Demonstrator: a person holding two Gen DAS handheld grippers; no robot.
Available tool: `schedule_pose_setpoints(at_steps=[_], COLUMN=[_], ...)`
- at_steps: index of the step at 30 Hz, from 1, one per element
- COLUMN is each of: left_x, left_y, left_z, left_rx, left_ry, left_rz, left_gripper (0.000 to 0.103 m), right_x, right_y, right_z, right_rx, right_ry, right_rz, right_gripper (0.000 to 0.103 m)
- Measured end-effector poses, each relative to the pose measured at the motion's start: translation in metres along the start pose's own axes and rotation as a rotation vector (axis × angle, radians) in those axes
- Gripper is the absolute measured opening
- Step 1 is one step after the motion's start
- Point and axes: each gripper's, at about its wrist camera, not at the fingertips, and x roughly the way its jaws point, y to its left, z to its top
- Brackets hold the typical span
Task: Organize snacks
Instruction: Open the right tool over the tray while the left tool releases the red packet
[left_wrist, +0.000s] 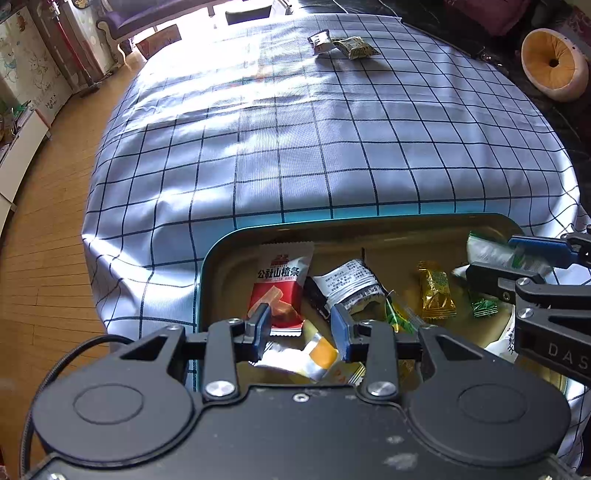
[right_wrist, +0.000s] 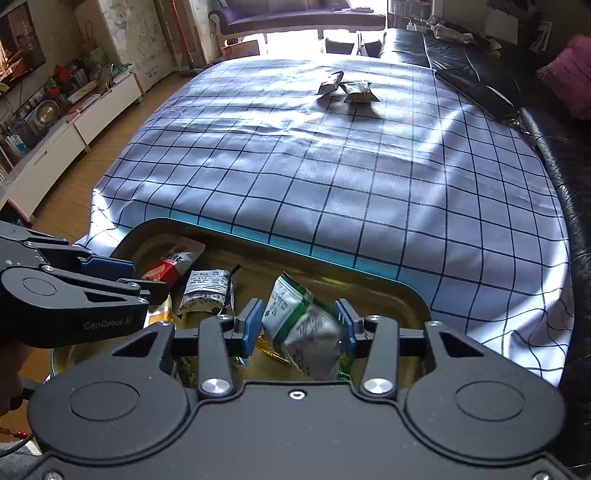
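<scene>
Both black gripper housings are filling the bottom of their frames, so starting there: the left gripper (left_wrist: 301, 328) is hanging over the lower left part of the tin (left_wrist: 210, 258), its blue fingers (left_wrist: 341, 325) standing apart with nothing pinched between them, just a silver and orange wrapper (left_wrist: 314, 356) lying loose underneath. Right behind those fingers a red hawthorn strip packet (left_wrist: 282, 284) is leaning on the tin's left wall, and next to it a black and white packet (left_wrist: 349, 284) is sitting near the middle, with a gold candy (left_wrist: 436, 291) further right. Over in the right wrist view, the right gripper (right_wrist: 299, 325) is holding a green and white packet (right_wrist: 299, 321) between its fingers (right_wrist: 253, 325), tilted and a bit blurred, over the tin (right_wrist: 406, 291) at lower centre. I'm honestly not able to say for sure how firmly both pads are pressing, but the packet is looking pinched and off the pile. Two more snack packets (right_wrist: 349, 88) are lying touching each other way up at the top of the frame on the checked cloth covering the worktop (right_wrist: 332, 177), well apart from the tin.
</scene>
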Motion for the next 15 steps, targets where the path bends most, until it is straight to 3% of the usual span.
schedule_pose_setpoints(at_steps=[15], left_x=[0.0061], left_y=[0.0024], left_z=[0.0004], left_rx=[-0.009], left_ry=[0.023], left_rz=[0.010], left_gripper=[0.038], right_x=[-0.0004], right_y=[-0.0012], right_z=[0.0001], right_rx=[0.011], right_ry=[-0.007], right_rz=[0.003], right_gripper=[0.052])
